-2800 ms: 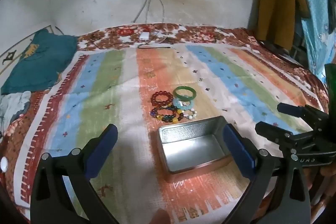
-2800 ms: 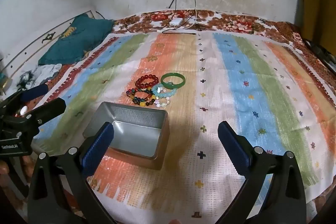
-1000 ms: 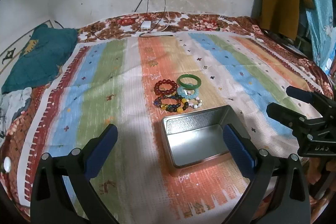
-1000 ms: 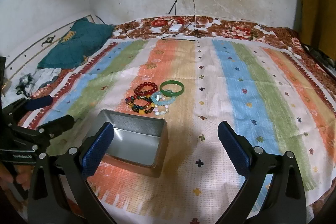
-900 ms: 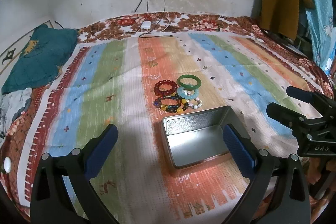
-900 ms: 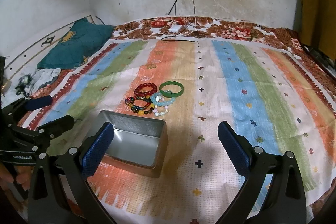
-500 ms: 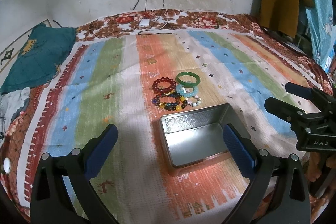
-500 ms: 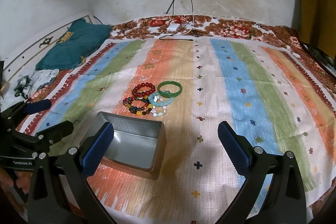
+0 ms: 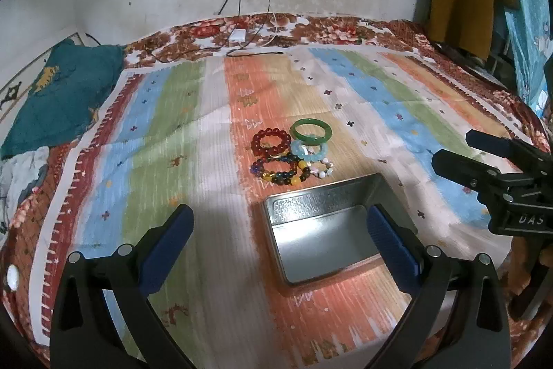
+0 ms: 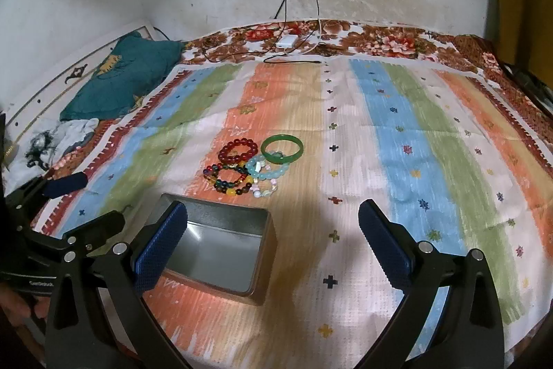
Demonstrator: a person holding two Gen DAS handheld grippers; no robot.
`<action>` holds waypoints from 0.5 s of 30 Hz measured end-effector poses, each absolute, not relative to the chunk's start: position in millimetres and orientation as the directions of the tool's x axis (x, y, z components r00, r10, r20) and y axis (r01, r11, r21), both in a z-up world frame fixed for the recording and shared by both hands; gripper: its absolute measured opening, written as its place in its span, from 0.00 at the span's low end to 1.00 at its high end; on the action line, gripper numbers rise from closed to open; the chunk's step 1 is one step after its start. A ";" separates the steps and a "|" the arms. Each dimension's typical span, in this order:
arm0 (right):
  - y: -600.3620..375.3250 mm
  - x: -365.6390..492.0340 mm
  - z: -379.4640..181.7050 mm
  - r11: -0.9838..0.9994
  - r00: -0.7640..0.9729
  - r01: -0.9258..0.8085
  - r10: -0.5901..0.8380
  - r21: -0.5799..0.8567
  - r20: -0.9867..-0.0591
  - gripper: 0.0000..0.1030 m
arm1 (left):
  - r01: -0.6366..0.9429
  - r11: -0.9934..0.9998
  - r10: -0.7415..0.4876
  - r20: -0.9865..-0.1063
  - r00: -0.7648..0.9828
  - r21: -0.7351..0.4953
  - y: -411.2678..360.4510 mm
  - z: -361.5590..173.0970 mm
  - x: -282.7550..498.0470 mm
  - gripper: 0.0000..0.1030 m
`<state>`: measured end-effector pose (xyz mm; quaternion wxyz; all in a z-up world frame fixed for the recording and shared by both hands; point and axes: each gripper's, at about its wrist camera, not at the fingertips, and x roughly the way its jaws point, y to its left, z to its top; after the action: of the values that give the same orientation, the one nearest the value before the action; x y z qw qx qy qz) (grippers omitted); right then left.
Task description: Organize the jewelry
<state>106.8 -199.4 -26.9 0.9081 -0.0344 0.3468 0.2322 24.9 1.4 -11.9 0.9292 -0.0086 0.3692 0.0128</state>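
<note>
Ahead of both grippers' spread, empty fingers, the bracelets (image 10: 254,165) lie clustered on the striped cloth (image 10: 397,140), just beyond the open tin (image 10: 221,246). Best to start with the green bangle (image 10: 282,148) at the cluster's far edge: right gripper (image 10: 273,242) pinches its rim, left gripper (image 9: 278,248) steadies the tin.

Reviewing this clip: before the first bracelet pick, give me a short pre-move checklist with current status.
1. Left gripper open, holding nothing: ok.
2. Right gripper open, holding nothing: ok.
3. Metal tin lidless and empty: ok.
4. Bracelets lie outside the tin on the striped cloth: ok.
5. Green bangle free of neighbours: not ok, its near edge overlaps the light blue bead bracelet.
6. Whether the overlapping bracelets are tangled: cannot tell.
</note>
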 end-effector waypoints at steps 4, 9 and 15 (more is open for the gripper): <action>-196.5 109.3 -24.3 0.887 0.655 -0.455 0.396 0.082 -0.644 0.98 | -0.034 0.999 0.025 -0.692 0.721 0.001 1.6 -13.9 32.7 0.95; -200.3 122.7 -25.6 0.884 0.621 -0.448 0.415 0.134 -0.665 0.98 | -0.042 0.999 0.050 -0.694 0.719 0.028 5.3 -10.1 47.4 0.95; -189.8 139.7 -24.6 0.883 0.619 -0.453 0.410 0.122 -0.670 0.98 | -0.040 0.997 0.079 -0.703 0.707 0.073 11.2 -12.4 63.2 0.95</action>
<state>139.7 -189.8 -24.6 0.8992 -0.0293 0.3647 0.2399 63.2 11.2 -12.4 0.9234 0.0259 0.3815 0.0323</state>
